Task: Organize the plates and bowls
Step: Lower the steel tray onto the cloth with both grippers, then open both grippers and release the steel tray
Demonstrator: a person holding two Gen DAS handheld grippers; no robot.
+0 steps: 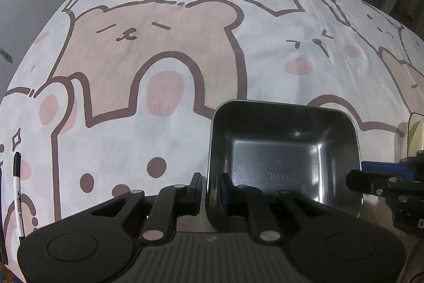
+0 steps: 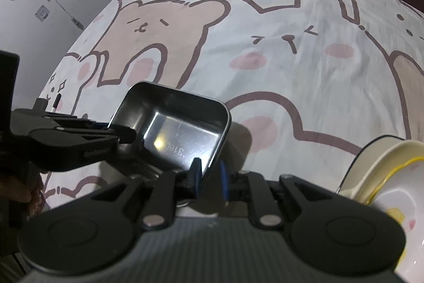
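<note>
Bear-print pink and white cloth (image 1: 159, 31) spread over the worktop, a dim room behind.

Left fingers (image 1: 196, 187) closed down to a narrow gap astride the left wall of the square stainless-steel bowl (image 1: 286, 121), one pad outside, one inside. Right fingers (image 2: 196, 174) likewise pinched narrow over the opposite wall, rim running between them. Gripped from both sides, then, near the front edge of the cloth, mouth up and tipped a little; seemingly raised off the cloth, judging by the shadow thrown beside it, though not certain.

For the step in hand, probably carrying this bowl to join the other crockery:
- Keep both pinches firm; thin polished steel likely to slip or swing on so small a bite.
- Move both hands together at one pace, same height, so that neither wall twists out of its grip.
- Level the bowl before setting it down.
- Head rightward with care: cream and white ceramic dishes with a yellow rim line (image 2: 381, 158) standing just beside the right hand, near enough to be knocked.
- Let go only once the base sits flat.

Farther out, black-and-white marker pen (image 1: 17, 190) lying at the left edge of the cloth, well apart and out of the way.
</note>
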